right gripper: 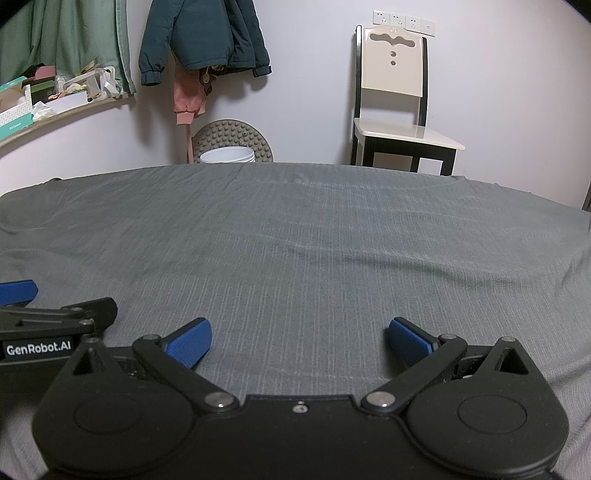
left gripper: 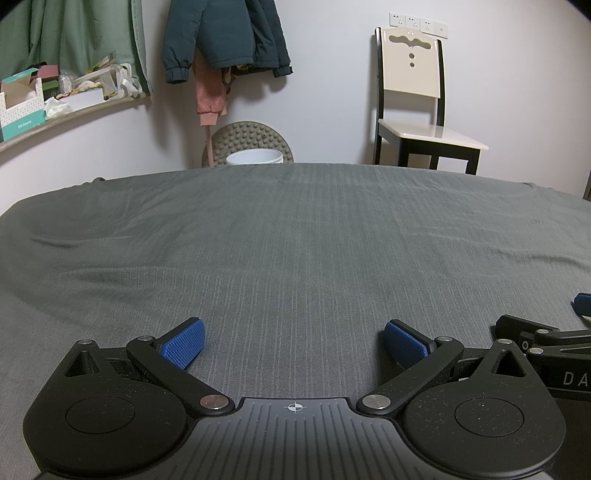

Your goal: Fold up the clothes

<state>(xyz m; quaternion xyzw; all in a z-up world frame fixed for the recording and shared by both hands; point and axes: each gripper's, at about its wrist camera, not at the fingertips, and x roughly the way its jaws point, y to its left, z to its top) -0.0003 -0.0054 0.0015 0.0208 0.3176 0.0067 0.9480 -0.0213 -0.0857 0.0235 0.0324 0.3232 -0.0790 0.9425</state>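
The left gripper [left gripper: 293, 345] lay low over a grey striped sheet [left gripper: 295, 240] that covered a wide flat surface, most likely a bed. Its two blue-padded fingers [left gripper: 183, 343] were spread wide apart, with nothing between them but bare sheet. The right gripper [right gripper: 299, 343] sat just beside it, to the right, in the same pose: fingers [right gripper: 409, 341] splayed fully, gripping nothing. Each camera caught the edge of the other gripper at the side of its view.

The sheet stretched flat to the far edge with only soft wrinkles, and no garment lay on it in either view. The only clothes in sight were hanging on the far wall: a dark teal padded jacket [left gripper: 225, 33], and under it a pink garment [left gripper: 210, 96] with a cuffed end hanging down. Which piece was meant for folding could not be told.

To the left of the jacket, a green curtain [left gripper: 74, 37] hung above a curved ledge [left gripper: 74, 114] crowded with boxes and bags, among them a teal and white carton [left gripper: 22, 107]. Behind the far edge of the sheet a white bucket [left gripper: 255, 157] stood in front of a round, knobbly grey-brown disc [left gripper: 251, 136]. Further right stood a chair [left gripper: 413, 92] with a cream seat and back and a dark frame, against the wall below a row of white sockets [left gripper: 417, 24].
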